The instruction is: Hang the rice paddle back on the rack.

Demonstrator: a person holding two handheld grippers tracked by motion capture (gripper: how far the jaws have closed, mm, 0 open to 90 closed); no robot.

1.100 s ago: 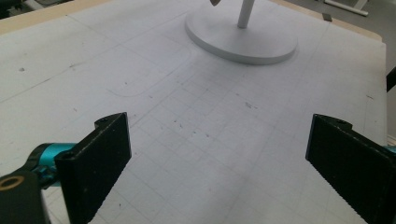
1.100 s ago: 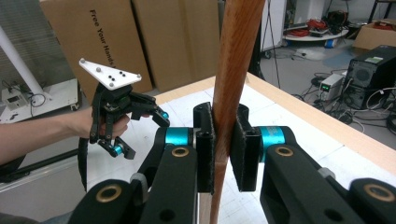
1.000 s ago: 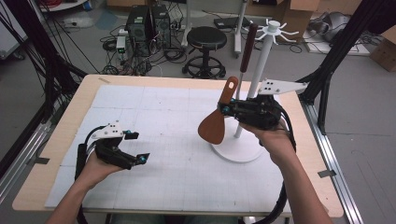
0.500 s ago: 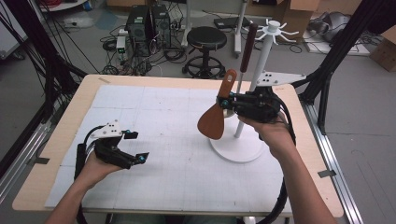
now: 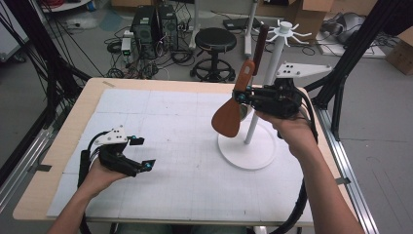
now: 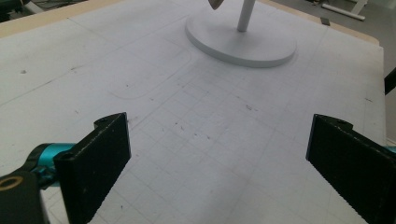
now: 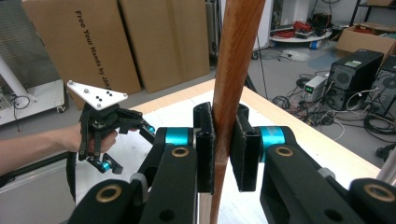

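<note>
The right gripper (image 5: pixel 242 95) pinches the handle of a wooden spatula (image 5: pixel 229 114), its jaws pressed on the wood from both sides, clear in the right gripper view (image 7: pixel 223 149). The spatula hangs in the air, blade down, above the worktop (image 5: pixel 63 141), just beside the white pole of a rack (image 5: pixel 263 85) whose round base (image 5: pixel 246 151) sits on the white mat. The pole stands right behind the spatula, and a dark brown handle (image 5: pixel 259 41) hangs from the rack's top hooks. The left gripper (image 5: pixel 141 153) rests low over the mat, well apart from the rack, jaws spread wide with nothing between them. Since a second ago, the right gripper has lifted the spatula slightly higher along the pole; the left gripper has stayed in place.
</note>
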